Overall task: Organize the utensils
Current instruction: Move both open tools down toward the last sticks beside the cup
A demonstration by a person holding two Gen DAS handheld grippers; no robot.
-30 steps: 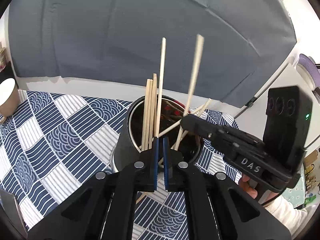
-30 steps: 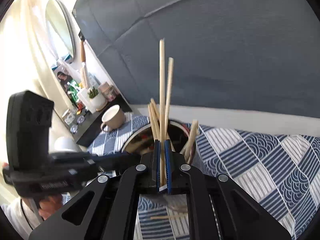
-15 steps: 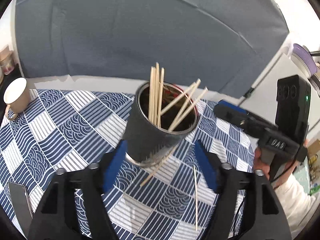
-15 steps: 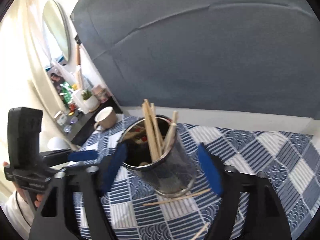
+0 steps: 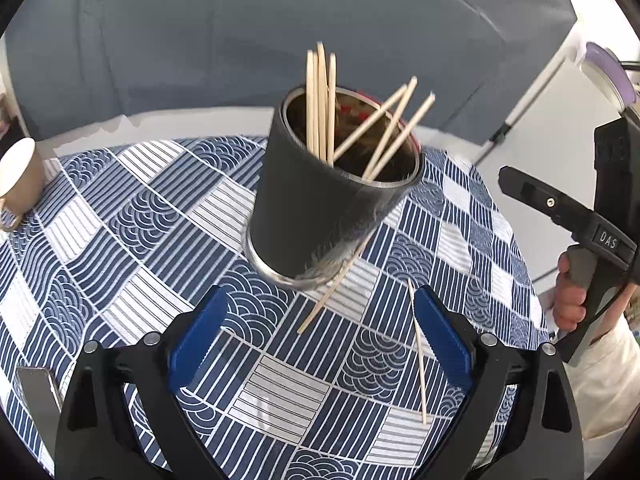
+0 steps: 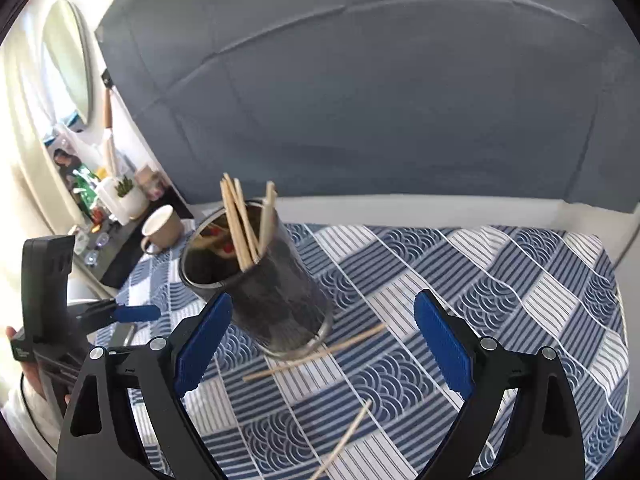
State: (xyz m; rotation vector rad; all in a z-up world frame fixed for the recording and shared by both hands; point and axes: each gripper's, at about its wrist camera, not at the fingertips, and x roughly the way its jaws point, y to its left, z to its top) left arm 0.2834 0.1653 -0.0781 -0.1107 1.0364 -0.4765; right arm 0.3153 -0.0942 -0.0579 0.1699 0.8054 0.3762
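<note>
A dark metal utensil cup stands on the blue patterned tablecloth and holds several wooden chopsticks. It also shows in the right wrist view with its chopsticks. Two loose chopsticks lie on the cloth: one leans out from under the cup's base, another lies to the right. In the right wrist view they are in front of the cup and near the bottom edge. My left gripper is open and empty in front of the cup. My right gripper is open and empty.
A beige mug stands at the table's far left, also seen in the right wrist view. A shelf with a small plant pot and bottles is beyond it. A grey backdrop hangs behind the table. A phone-like object lies at the near left.
Both grippers were shut on chopsticks over the cup; they opened, the chopsticks dropped into the cup, and both grippers have pulled back and up from it.
</note>
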